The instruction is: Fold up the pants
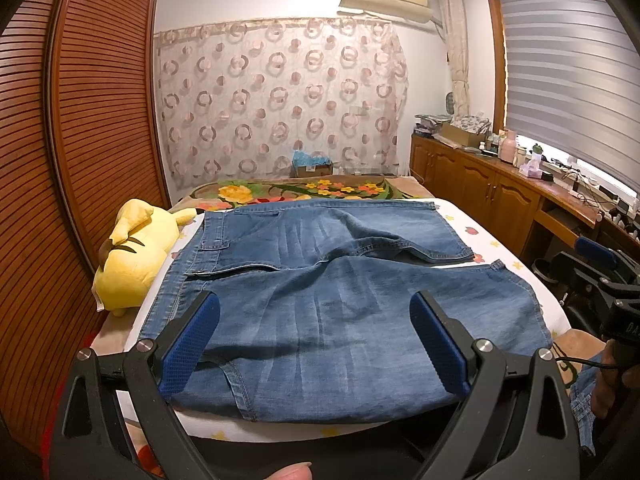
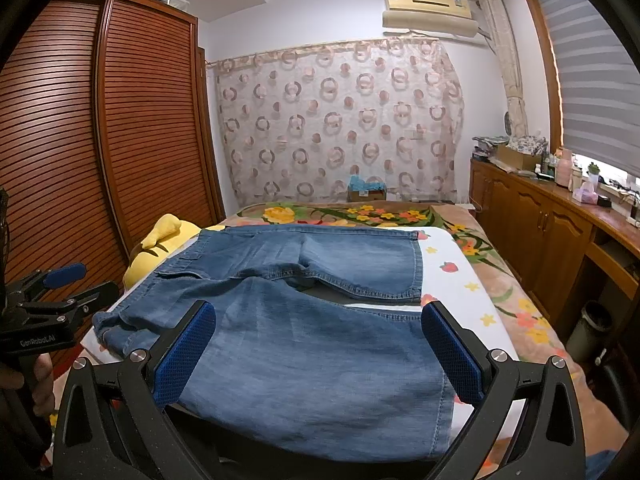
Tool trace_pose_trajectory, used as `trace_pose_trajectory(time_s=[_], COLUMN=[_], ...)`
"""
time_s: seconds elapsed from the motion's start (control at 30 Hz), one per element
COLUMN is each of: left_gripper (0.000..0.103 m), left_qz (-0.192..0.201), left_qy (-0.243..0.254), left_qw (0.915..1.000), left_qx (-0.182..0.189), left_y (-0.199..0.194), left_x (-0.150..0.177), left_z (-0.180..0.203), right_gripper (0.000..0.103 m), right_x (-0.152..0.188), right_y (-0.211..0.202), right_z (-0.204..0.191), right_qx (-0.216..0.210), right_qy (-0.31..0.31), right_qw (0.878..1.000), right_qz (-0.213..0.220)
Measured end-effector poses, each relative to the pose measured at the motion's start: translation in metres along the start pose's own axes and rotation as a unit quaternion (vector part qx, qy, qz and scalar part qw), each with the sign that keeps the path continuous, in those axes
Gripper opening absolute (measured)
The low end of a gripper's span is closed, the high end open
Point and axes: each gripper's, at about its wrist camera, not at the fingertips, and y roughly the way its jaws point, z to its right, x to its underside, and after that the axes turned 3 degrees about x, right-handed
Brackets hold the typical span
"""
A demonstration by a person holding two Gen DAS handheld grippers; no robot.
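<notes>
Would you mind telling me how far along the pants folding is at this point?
Done: the denim pants lie spread flat on the bed, legs apart. In hand: nothing; the left gripper and right gripper hover open above the near leg. Left: every fold.

hand-held gripper | black frame | blue textured pads | silver screws

The room is dimly, evenly lit. Daylight is admitted below the window blind. Edges are bent and vignetted by fisheye distortion.
</notes>
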Motion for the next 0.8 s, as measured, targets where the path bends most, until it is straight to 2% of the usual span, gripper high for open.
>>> trace_pose_trajectory(time_s=[0.8], left_gripper=[0.096], left_qz=[0.003], left_qy=[0.000], left_qw=[1.0000], left_qx=[0.001], left_y=[-0.0006], left_x=[0.0004], left_z=[-0.0001], right_gripper=[0.103], right_x=[-0.0009], right_y=[-0.0033], right_z=[-0.0007], right_qx=[-0.001], right_qy=[-0.001], right_qw=[1.000], right_qz=[0.002])
